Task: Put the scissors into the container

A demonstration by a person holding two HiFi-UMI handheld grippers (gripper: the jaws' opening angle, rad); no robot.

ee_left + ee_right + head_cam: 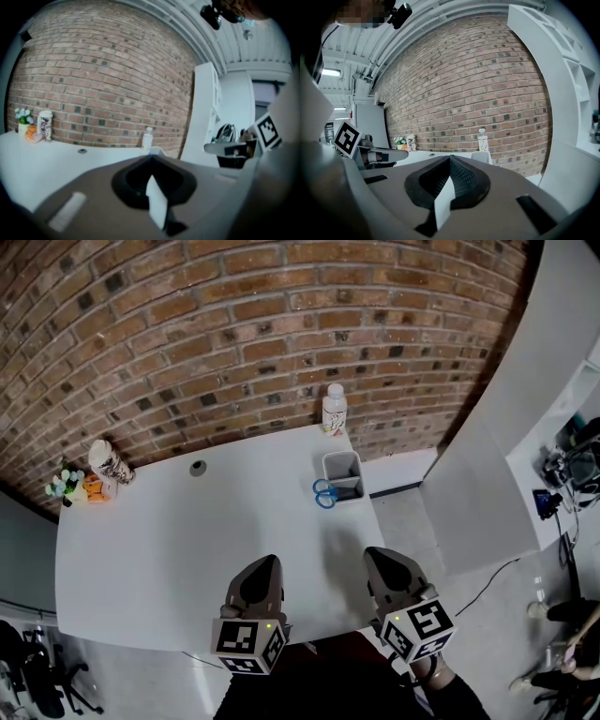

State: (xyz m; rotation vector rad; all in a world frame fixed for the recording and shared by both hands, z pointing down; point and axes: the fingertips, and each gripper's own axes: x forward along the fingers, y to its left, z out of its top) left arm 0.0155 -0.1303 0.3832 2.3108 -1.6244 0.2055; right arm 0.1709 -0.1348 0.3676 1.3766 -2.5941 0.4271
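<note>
In the head view a grey open container [342, 475] stands near the table's far right edge. Blue-handled scissors [324, 492] show at its near left side, handles sticking out; I cannot tell whether they lie inside or lean against it. My left gripper [268, 562] and right gripper [377, 554] hover side by side over the table's near edge, well short of the container. Both are shut with nothing between their jaws. The left gripper [150, 158] meets at a point in its own view, and so does the right gripper [450, 158]; the container [482, 157] shows just beyond it.
A white table [169, 549] stands against a brick wall. A clear bottle [334, 411] stands behind the container. A patterned can [108, 463] and small toys [70, 487] sit at the far left corner. A cable hole [198, 467] lies mid-back. Office chairs stand at lower left.
</note>
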